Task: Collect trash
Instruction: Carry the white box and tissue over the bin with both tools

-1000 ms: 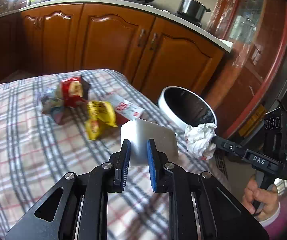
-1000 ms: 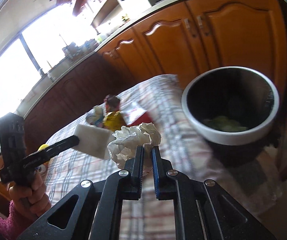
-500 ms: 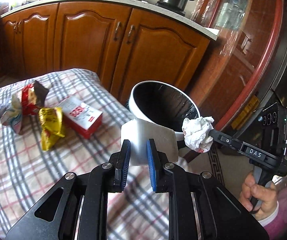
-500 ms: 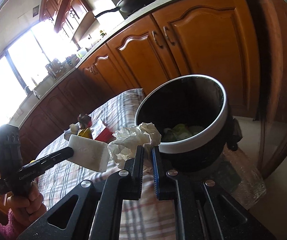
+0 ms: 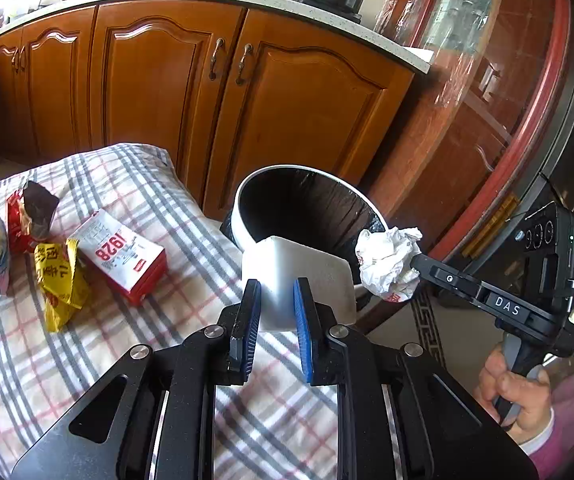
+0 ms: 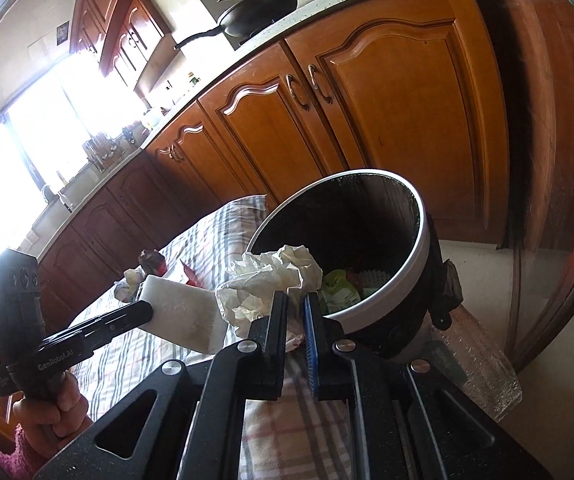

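- The trash bin (image 5: 311,208), white-rimmed with a black liner, stands off the corner of the plaid-covered bench (image 5: 27,360), its mouth open upward; green and red scraps lie inside it in the right wrist view.
- The left tool (image 5: 277,308) is clamped on a white box (image 5: 299,276) held above the bench edge, just before the bin's rim.
- The right tool (image 6: 295,312) pinches a crumpled white paper (image 6: 271,284) at the near rim of the bin.
- Well left on the bench lie a red-and-white carton (image 5: 121,260), its long axis slanting toward the bin, a yellow wrapper (image 5: 61,280) and a red wrapper (image 5: 31,216).
- Wooden cabinet doors (image 5: 147,88) close off the space behind the bin.
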Available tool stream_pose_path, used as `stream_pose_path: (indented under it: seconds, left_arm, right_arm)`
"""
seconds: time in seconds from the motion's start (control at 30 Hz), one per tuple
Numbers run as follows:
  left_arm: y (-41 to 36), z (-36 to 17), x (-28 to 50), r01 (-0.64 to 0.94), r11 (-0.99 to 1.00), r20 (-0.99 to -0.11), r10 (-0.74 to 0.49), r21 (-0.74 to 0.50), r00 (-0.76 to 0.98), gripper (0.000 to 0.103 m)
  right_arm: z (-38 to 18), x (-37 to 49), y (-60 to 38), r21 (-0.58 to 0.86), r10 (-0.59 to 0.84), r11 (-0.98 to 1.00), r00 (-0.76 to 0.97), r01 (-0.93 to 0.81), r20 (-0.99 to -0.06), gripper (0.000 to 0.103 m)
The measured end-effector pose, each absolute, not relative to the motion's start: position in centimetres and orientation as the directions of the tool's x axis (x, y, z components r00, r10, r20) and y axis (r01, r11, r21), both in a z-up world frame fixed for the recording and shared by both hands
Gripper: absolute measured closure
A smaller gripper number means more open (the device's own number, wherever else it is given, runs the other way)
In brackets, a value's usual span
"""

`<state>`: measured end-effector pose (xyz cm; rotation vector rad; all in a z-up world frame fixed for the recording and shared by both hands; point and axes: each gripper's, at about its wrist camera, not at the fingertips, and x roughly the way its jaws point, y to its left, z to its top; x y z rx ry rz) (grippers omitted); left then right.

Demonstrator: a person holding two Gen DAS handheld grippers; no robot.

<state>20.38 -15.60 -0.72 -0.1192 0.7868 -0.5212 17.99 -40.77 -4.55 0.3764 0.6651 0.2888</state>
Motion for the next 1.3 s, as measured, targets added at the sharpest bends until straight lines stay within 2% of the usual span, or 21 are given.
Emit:
stream_pose_path:
  seconds: [0.67,1.3]
  left_arm:
    - [-17.5,0.0,24.4,0.379,0.875,-0.642,-0.480,-0.301,0.597,0.088]
    - [-21.4,-1.2,28.7,0.377,0.884,-0.685,-0.456,-0.276,0.568,0.085]
  right_arm:
    - [-4.6,21.6,-42.5,0.386,0.319,0.918,0.758,-0.096,-0.569,0.095]
    - [-5.0,25.7,-43.1,0.318,0.254,0.946,0.733,-0.054,-0.631,0.093]
